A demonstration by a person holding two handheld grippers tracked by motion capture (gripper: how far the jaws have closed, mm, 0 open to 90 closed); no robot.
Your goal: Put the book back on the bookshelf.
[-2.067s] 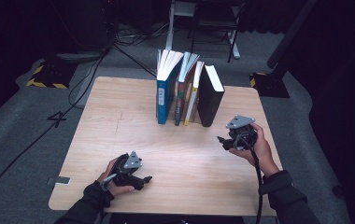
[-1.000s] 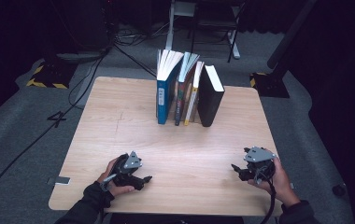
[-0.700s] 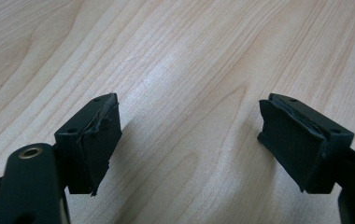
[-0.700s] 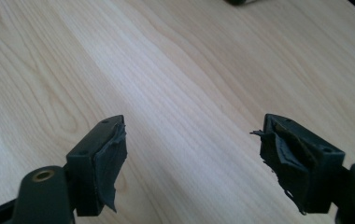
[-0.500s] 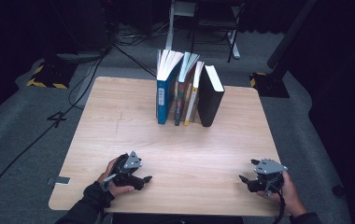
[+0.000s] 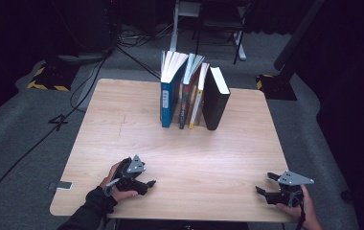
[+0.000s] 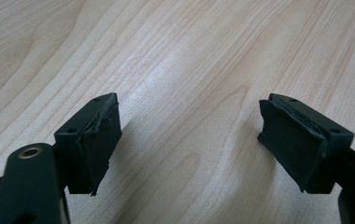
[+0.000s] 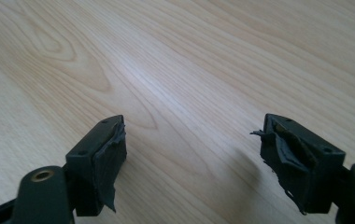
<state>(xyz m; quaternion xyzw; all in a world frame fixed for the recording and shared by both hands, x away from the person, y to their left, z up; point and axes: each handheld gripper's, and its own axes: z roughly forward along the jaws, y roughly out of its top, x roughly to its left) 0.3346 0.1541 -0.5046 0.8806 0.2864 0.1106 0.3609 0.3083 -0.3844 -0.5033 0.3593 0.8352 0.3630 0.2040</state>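
Wooden worktop (image 6: 180,158): right gripper (image 6: 269,185) withdrawn from books (image 6: 192,88) to near edge; both grippers' fingers open, empty; left gripper (image 6: 147,183) parked.

Bare table (image 6: 209,158) lies open between both hands; only the upright books (image 6: 192,91) block the far middle.
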